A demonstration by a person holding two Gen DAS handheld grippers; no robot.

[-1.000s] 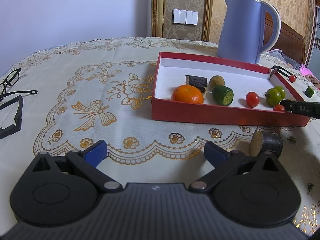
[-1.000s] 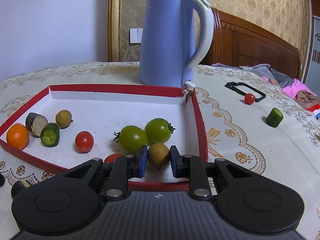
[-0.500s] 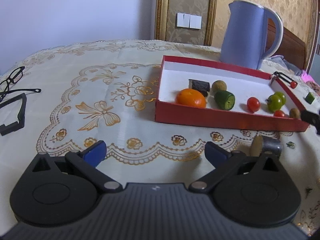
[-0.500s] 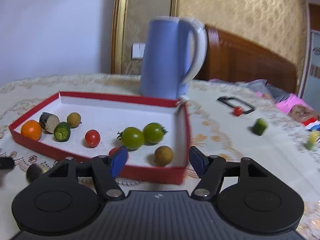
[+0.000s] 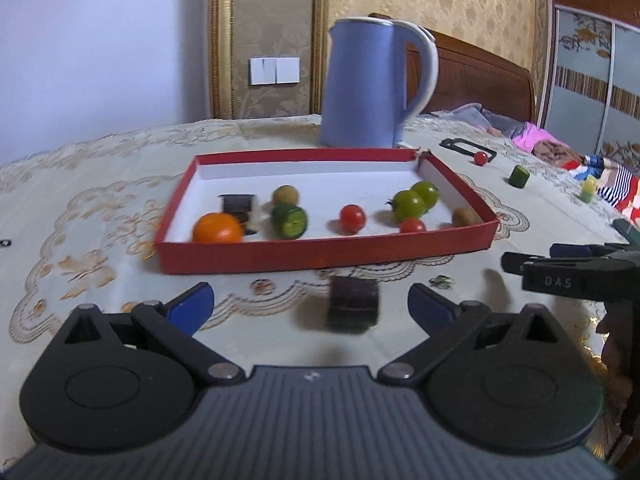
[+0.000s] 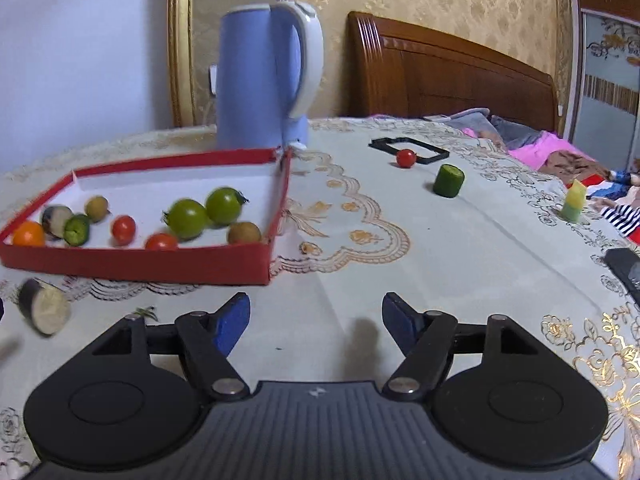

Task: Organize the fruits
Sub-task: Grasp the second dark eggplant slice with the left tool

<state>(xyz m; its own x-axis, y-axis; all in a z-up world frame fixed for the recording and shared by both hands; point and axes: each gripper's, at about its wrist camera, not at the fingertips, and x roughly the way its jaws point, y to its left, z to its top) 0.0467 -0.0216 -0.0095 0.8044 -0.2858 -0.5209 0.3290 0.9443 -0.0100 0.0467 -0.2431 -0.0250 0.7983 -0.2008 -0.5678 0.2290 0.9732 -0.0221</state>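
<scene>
Lace tablecloth (image 6: 400,272) runs under both my grippers. My left gripper (image 5: 310,306) is spread wide over a dark eggplant chunk (image 5: 353,306), not touching it. My right gripper (image 6: 316,322) is spread too, with nothing between its fingers. Only the right view shows a black remote (image 6: 624,266); both show the red tray (image 5: 320,254) of fruit and the blue kettle (image 6: 264,80).

Red tray (image 5: 320,258) showing white inside, holding orange mandarin (image 5: 218,229), red tomatoes (image 5: 352,218), green tomatoes (image 5: 408,205). Blue kettle (image 5: 370,84) standing on cream cloth (image 6: 460,248) carrying gold floral pattern.
</scene>
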